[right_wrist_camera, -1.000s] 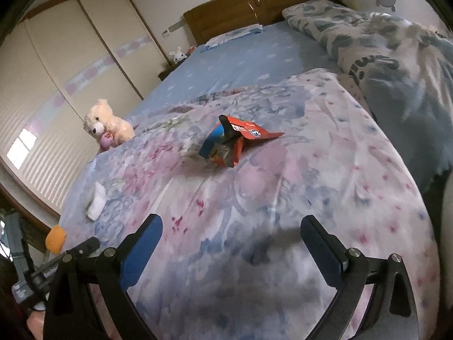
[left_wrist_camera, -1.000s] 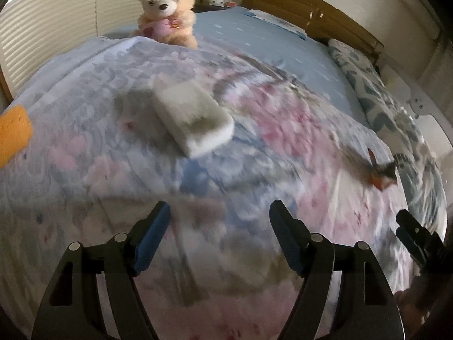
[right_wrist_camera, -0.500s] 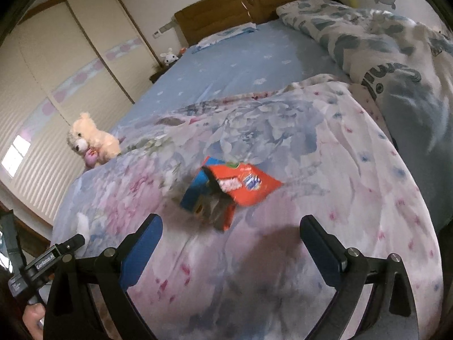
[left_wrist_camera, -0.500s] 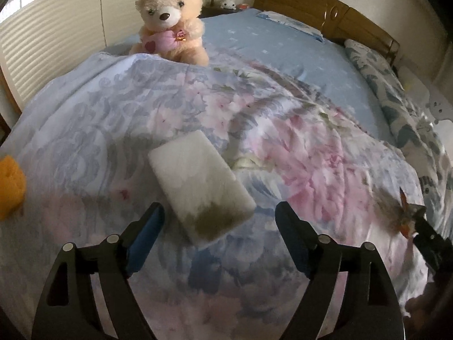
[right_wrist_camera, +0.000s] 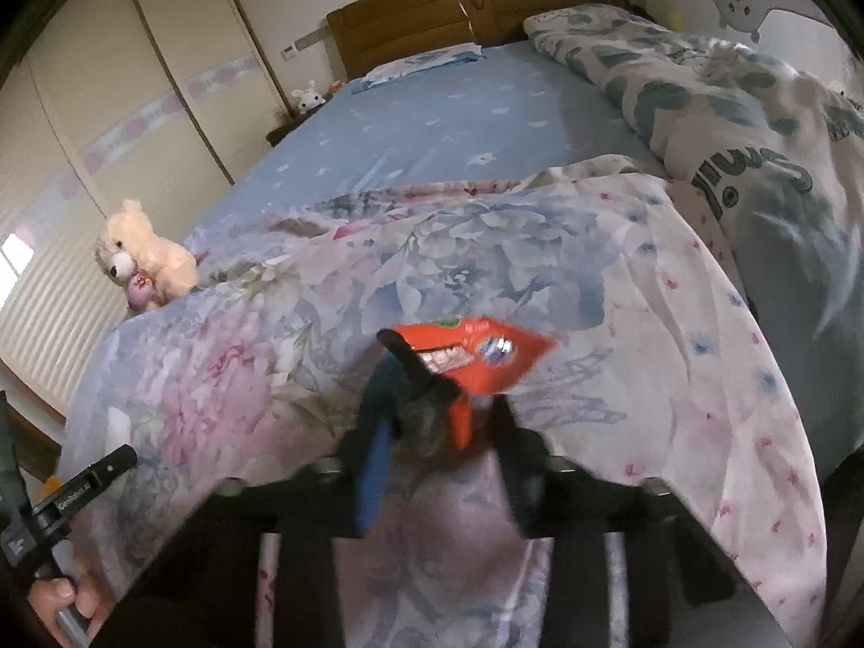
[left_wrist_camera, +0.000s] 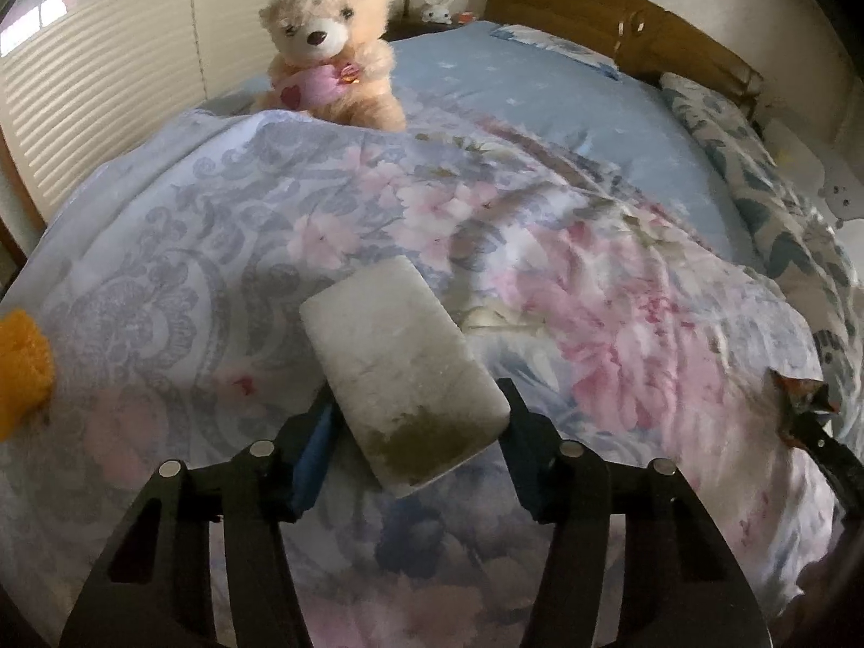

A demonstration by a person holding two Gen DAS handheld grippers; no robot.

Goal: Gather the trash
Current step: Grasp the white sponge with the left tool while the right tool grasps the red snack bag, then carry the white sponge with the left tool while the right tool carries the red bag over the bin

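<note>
Bedroom w/ a wide bed: floral quilt (left_wrist_camera: pixel 227 248) in pink, blue & grey spread over a blue sheet (right_wrist_camera: pixel 432 129), wooden headboard (right_wrist_camera: pixel 475 5) at the far end, cream wardrobe doors (right_wrist_camera: pixel 108 108) along one side.

Left gripper (left_wrist_camera: pixel 416 421): its two fingers are closed against the sides of a white sponge block (left_wrist_camera: pixel 399 372), which has a brownish stain on the near end and lies flat on the quilt. An orange item (left_wrist_camera: pixel 21 367) sits at the quilt's left edge, too cropped to identify. A cream teddy bear (left_wrist_camera: pixel 329 54) w/ a pink bib sits upright beyond the quilt.

Right gripper (right_wrist_camera: pixel 437 421): blurred, fingers drawn in tight around an orange-red snack wrapper (right_wrist_camera: pixel 475 362), gripping its crumpled lower end; the wrapper's printed top sticks out past the fingertips, over the quilt. A patterned blue-and-white duvet (right_wrist_camera: pixel 756 124) is bunched along the bed's right side.
</note>
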